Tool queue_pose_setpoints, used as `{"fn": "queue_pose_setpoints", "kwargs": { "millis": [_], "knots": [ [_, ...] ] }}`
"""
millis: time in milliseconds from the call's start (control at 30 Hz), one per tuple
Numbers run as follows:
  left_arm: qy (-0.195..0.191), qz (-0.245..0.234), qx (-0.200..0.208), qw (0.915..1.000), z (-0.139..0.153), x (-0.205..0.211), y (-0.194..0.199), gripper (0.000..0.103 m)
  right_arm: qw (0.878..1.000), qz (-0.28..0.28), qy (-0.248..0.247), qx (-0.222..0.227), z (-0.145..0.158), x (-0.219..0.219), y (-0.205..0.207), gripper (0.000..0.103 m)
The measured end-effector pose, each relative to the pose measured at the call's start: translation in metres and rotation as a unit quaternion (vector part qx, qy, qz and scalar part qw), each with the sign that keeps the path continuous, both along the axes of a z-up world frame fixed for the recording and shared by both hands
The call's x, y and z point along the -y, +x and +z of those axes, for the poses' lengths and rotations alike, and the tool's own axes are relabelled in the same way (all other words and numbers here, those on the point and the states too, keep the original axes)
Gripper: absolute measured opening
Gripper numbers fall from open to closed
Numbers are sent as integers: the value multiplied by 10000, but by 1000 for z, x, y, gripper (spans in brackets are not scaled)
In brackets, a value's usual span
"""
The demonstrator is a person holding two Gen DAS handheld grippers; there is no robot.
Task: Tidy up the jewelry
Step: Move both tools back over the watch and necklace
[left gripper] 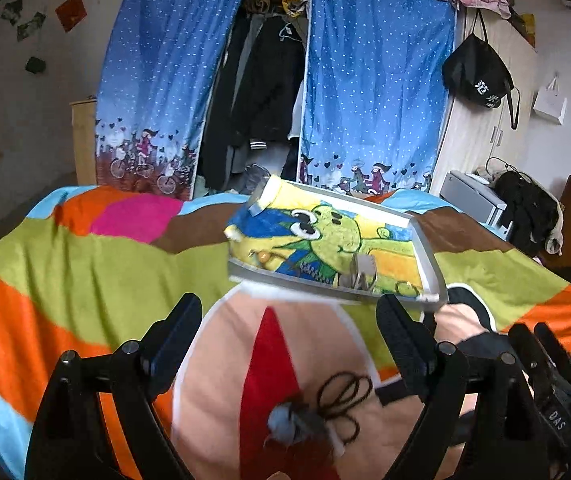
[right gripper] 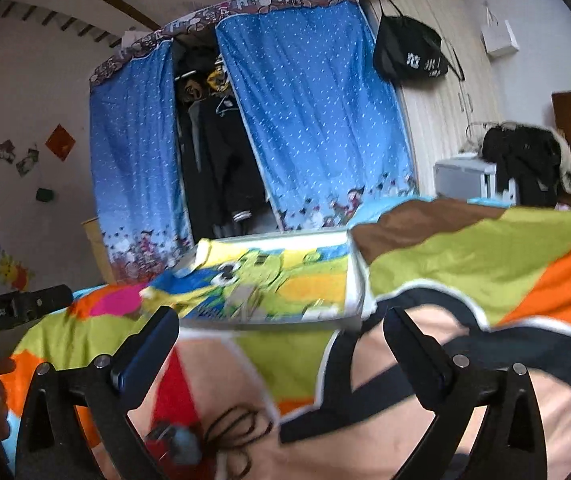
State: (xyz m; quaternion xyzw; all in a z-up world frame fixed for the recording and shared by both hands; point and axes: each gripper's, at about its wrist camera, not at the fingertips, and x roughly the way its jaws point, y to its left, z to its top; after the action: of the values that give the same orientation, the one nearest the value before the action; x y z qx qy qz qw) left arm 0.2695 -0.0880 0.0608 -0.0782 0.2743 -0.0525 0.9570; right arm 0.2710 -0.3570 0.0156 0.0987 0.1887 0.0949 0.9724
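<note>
A white tray (left gripper: 429, 248) lined with a cartoon-print cloth lies on the colourful blanket, just beyond my left gripper (left gripper: 290, 312), which is open and holds nothing. Small pieces rest in the tray: a brown bead (left gripper: 263, 256), a silvery clip (left gripper: 361, 272) and a dark ring (left gripper: 407, 289). A dark cord necklace (left gripper: 343, 398) with a blue-grey pompom (left gripper: 287, 424) lies on the blanket between and below the left fingers. In the right wrist view, my right gripper (right gripper: 281, 320) is open and empty, with the tray (right gripper: 355, 280) ahead and the cord necklace (right gripper: 237, 428) below it.
The blanket (left gripper: 85, 272) covers a bed. Behind it hang blue curtains (left gripper: 377, 92) around an open wardrobe of dark clothes. A white box (left gripper: 469, 196) and black bags stand at the right. The other gripper (left gripper: 545, 364) shows at the lower right edge.
</note>
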Motion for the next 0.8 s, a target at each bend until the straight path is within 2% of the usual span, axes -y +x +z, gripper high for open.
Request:
{"fn": "queue_pose_setpoints", "kwargs": {
  "millis": [233,367,433,533,800],
  "knots": [
    [-30,58,-119,9999,-14,-21,-55,85,9995,129,-191,-197,-3,-14,-49,103],
    [22,-4,-304,9995,-30,-31,-80,85,9980,80,-121,-618,-17,-16,-62,103],
    [2,-32,-429,9991,-40,-36,-89,85,9954,106,118,-942,-26,-13,-64,103],
    [-30,-110,-611,9981,-55,-42,-100,85,9909,154,225,-1315,-36,-13,-66,103],
    [92,-364,-1084,9934,-96,-45,-111,85,9809,170,-117,-1934,-54,-27,-61,103]
  ]
}}
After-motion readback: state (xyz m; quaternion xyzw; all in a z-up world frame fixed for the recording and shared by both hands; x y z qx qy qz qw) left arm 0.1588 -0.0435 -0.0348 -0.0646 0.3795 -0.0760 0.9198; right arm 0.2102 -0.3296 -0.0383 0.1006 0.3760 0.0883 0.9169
